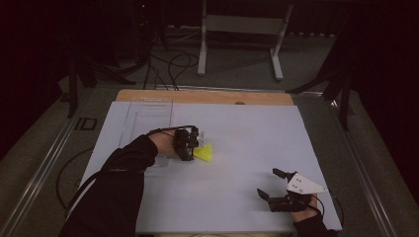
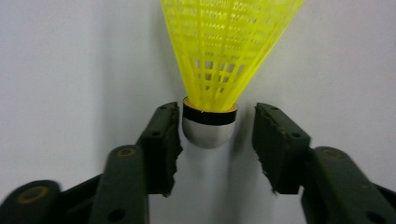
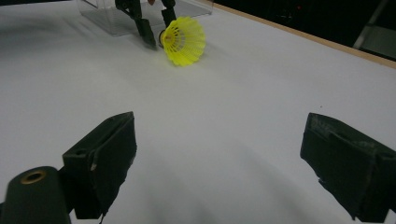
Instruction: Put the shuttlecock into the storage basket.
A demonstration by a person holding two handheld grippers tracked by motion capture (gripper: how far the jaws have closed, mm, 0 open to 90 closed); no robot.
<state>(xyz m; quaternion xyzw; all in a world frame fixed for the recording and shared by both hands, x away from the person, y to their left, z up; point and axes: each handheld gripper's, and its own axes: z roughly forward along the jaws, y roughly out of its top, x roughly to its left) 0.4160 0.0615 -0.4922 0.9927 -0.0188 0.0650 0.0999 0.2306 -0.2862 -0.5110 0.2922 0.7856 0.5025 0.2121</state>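
High view: left tongs [image 1: 196, 143] nearly closed around the shuttlecock [image 1: 204, 152], one pad touching; clear box [image 1: 148, 118] at ten o'clock; right tongs [image 1: 269, 185] wide open, empty.

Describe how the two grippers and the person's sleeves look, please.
Both grippers have black jaws with worn, ragged pads. The left gripper trails a black cable. The right gripper bears a white three-cornered plate with small dark dots. The sleeves are black.

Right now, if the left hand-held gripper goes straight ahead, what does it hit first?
The yellow shuttlecock: its white cork tip sits between the left hand-held gripper jaws, with a gap at the right jaw.
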